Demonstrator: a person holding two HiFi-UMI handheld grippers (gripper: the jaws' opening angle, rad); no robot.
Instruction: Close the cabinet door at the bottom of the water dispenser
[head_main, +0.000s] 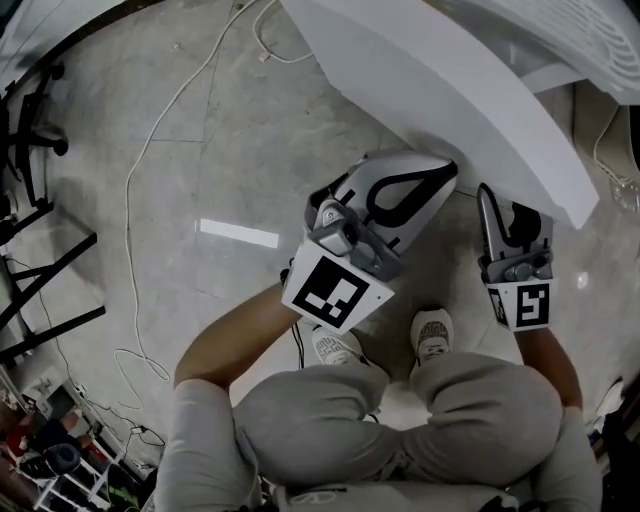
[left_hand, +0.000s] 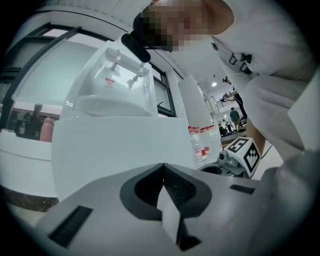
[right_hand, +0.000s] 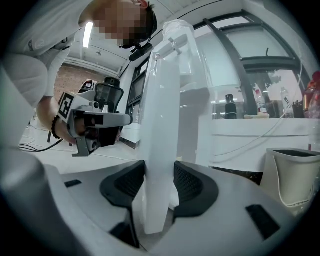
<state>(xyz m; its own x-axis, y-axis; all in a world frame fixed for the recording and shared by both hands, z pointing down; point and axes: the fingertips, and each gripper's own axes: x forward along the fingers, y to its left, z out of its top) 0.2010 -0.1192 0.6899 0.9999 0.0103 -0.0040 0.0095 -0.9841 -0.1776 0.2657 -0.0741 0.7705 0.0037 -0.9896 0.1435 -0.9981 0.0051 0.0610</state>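
Clamping the swung-out cabinet door (head_main: 450, 100) by its edge in the right gripper (right_hand: 159, 185), low beside the water dispenser (right_hand: 180, 50), for steering; left gripper (left_hand: 163, 172) pinched together, empty, at the door's face, seemingly for pushing shut.

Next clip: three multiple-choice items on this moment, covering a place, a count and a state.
1. The edge of the cabinet door is: A between the jaws of the right gripper B resting on a chair C under a box
2. Shoes in the head view: A none B two C four
3. The jaws of the left gripper: A wide apart B shut on a cup C shut, empty
Key: 1 A, its pads press the edge; 2 B, both below the grippers; 3 C, jaws meet, nothing between.
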